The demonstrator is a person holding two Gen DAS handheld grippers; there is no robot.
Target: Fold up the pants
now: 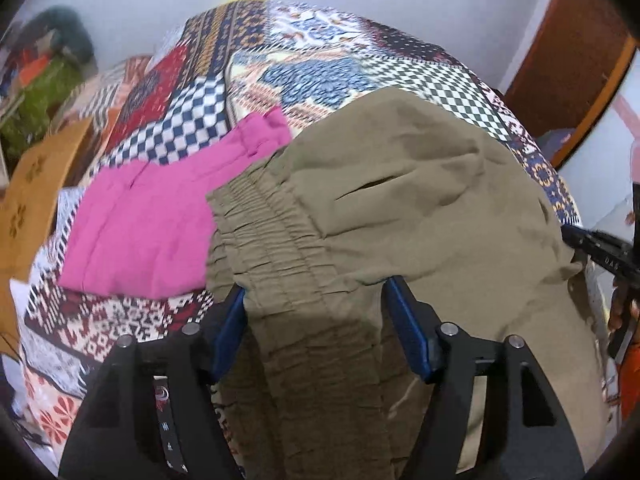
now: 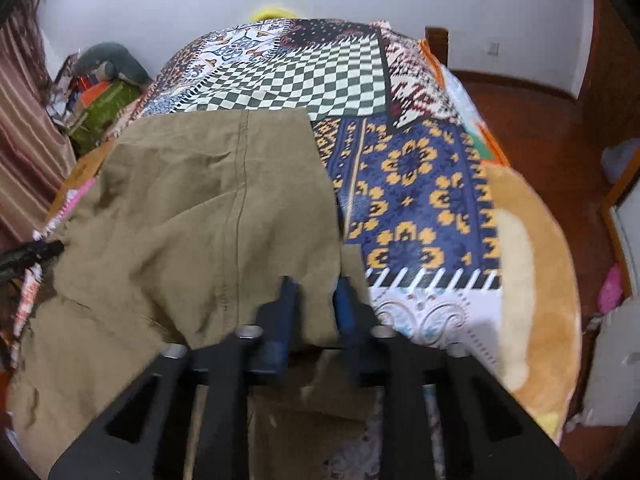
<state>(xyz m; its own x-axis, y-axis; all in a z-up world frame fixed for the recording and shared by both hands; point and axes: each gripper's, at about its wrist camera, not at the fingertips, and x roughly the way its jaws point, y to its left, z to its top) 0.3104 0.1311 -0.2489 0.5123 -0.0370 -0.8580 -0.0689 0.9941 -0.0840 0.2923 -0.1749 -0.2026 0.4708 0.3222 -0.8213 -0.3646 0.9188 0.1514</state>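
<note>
**2 grippers on the khaki pants at the near edge of the bed**

2 views split the scene between them. Only the left wrist view shows the elastic waistband (image 1: 280, 232) of the khaki pants (image 1: 420, 200), a folded pink garment (image 1: 148, 220) lying just beside it toward the bed's left edge, and a brown cardboard box (image 1: 32, 200) off that edge. Only the right wrist view shows the pant-leg end with its long stitched seam (image 2: 242, 184), the blue-and-yellow flowered part of the patchwork bedspread (image 2: 420, 192) to its right, and the red-brown floor (image 2: 540, 120) past the bed's right edge.

The left gripper (image 1: 316, 300) stands with its blue pads wide apart, and the gathered waistband runs up between them; whether the pads press on it I cannot tell. The right gripper (image 2: 314, 296) has its fingers (image 2: 286, 312) drawn close, pinching a fold of the pants' right-hand edge. The pants lie spread across the bedspread from the near edge toward the middle.
</note>
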